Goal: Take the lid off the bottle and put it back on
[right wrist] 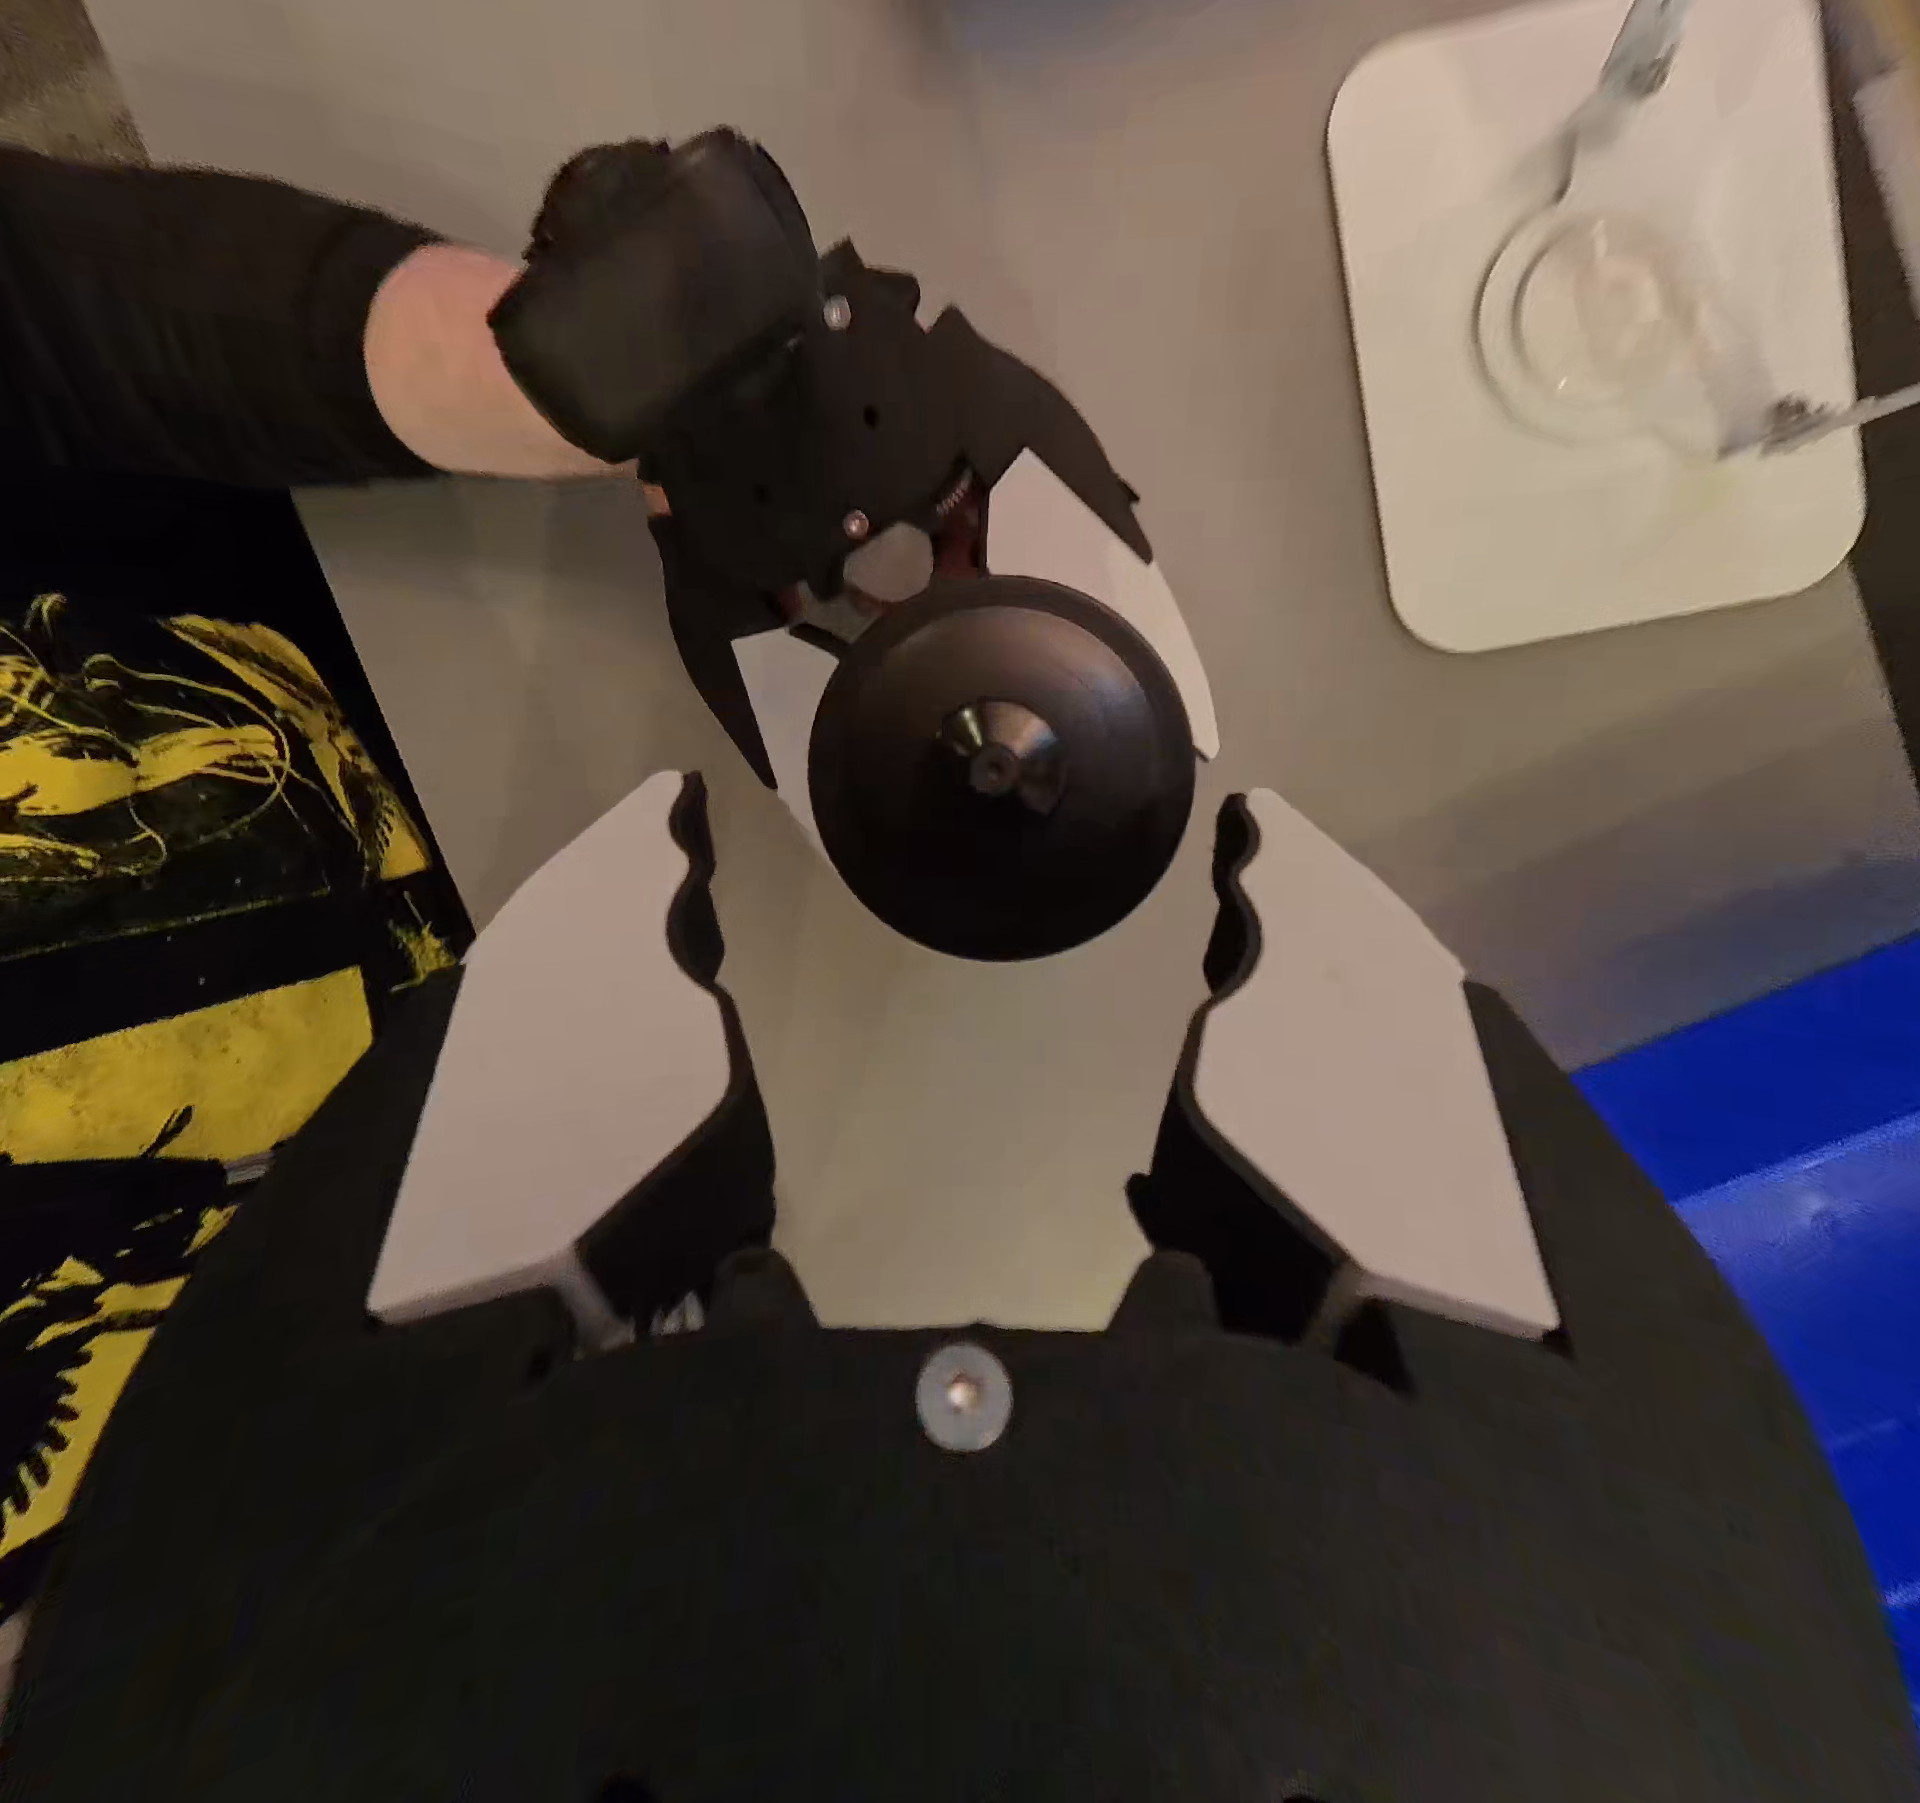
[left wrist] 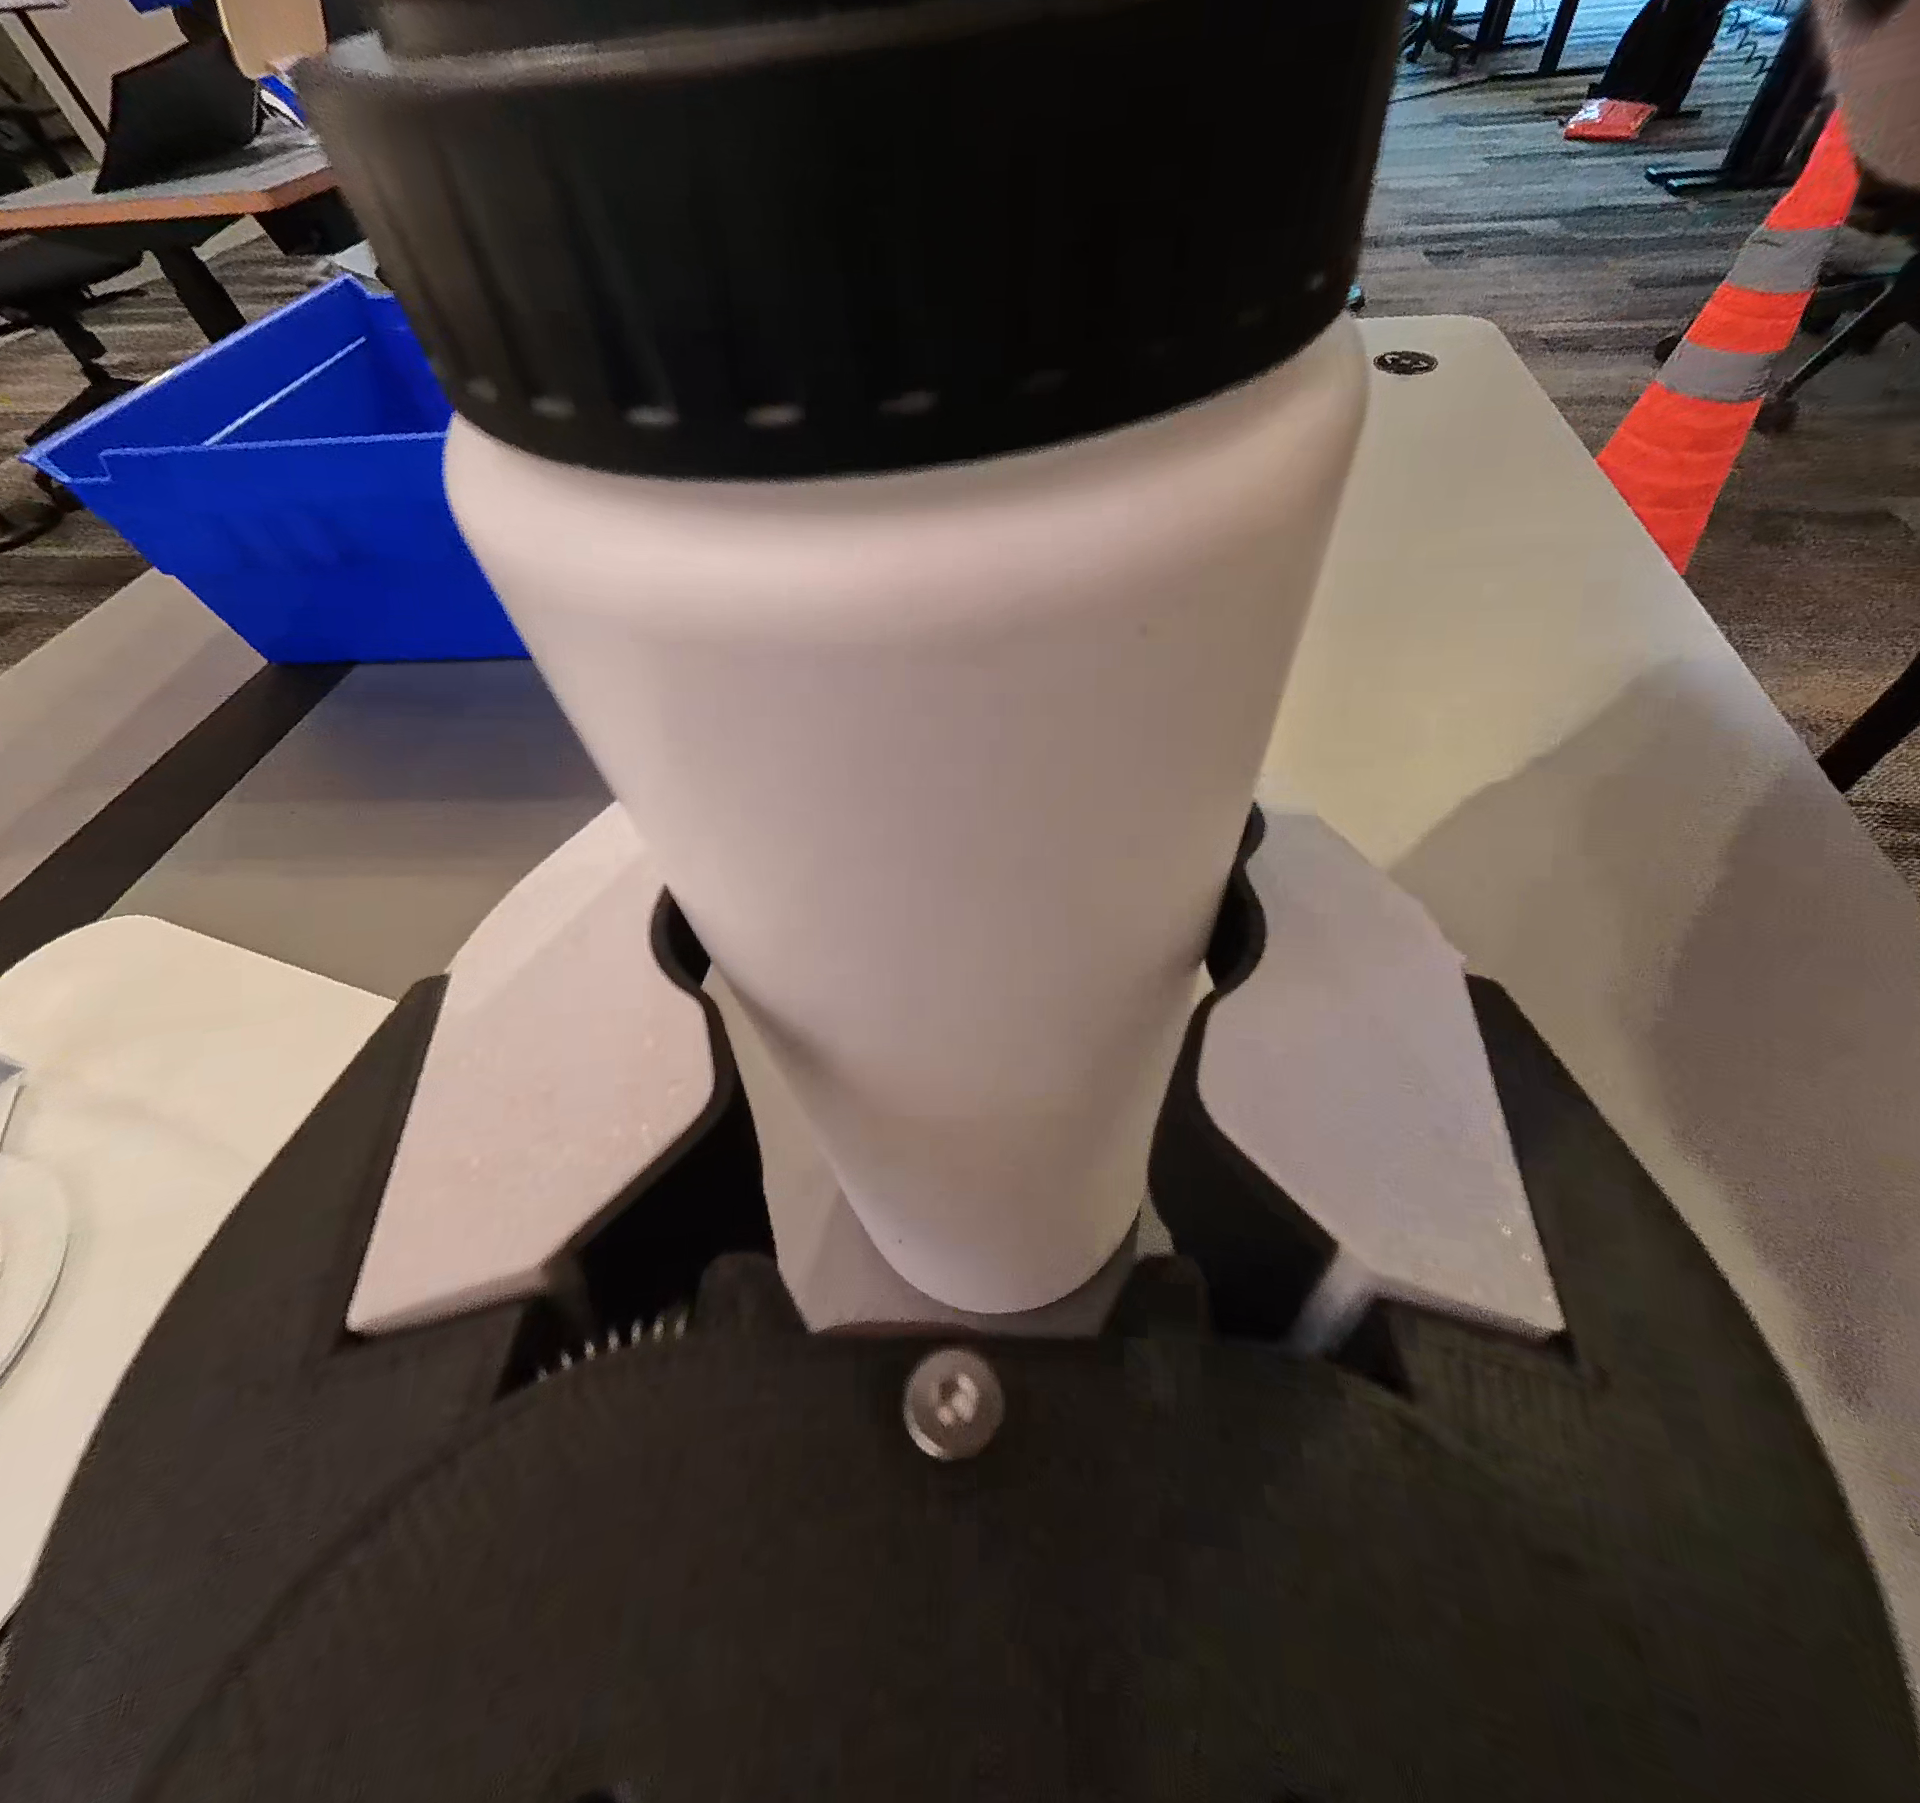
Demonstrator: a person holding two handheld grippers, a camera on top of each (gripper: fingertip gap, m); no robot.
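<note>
Left wrist view: left gripper (left wrist: pixel 961 943) clamped on the white bottle (left wrist: pixel 914 766), fingers (left wrist: pixel 681 953) pressed to both sides of its body. Bottle held upright, close to the lens, filling the middle of the picture. Black ribbed lid (left wrist: pixel 852 226) on the neck, sitting slightly crooked. Behind: white table (left wrist: pixel 1507 631), blue bin (left wrist: pixel 270 527) at left, orange cone (left wrist: pixel 1745 319) on the carpet at right.

Right wrist view: looking straight down. Right gripper (right wrist: pixel 961 870) spread wide, holding nothing, fingers (right wrist: pixel 582 1026) standing apart on either side of the lid (right wrist: pixel 997 766); touching or not, cannot tell. Lid seen from above as a black disc with a small raised knob at centre. Past it, left gripper (right wrist: pixel 977 693) gripping the bottle under the lid, held by a black-gloved hand (right wrist: pixel 655 299). White square tray (right wrist: pixel 1590 319) at upper right of the grey table (right wrist: pixel 416 39), with a clear glass dish (right wrist: pixel 1600 340) on it. Blue bin (right wrist: pixel 1787 1234) at lower right.
</note>
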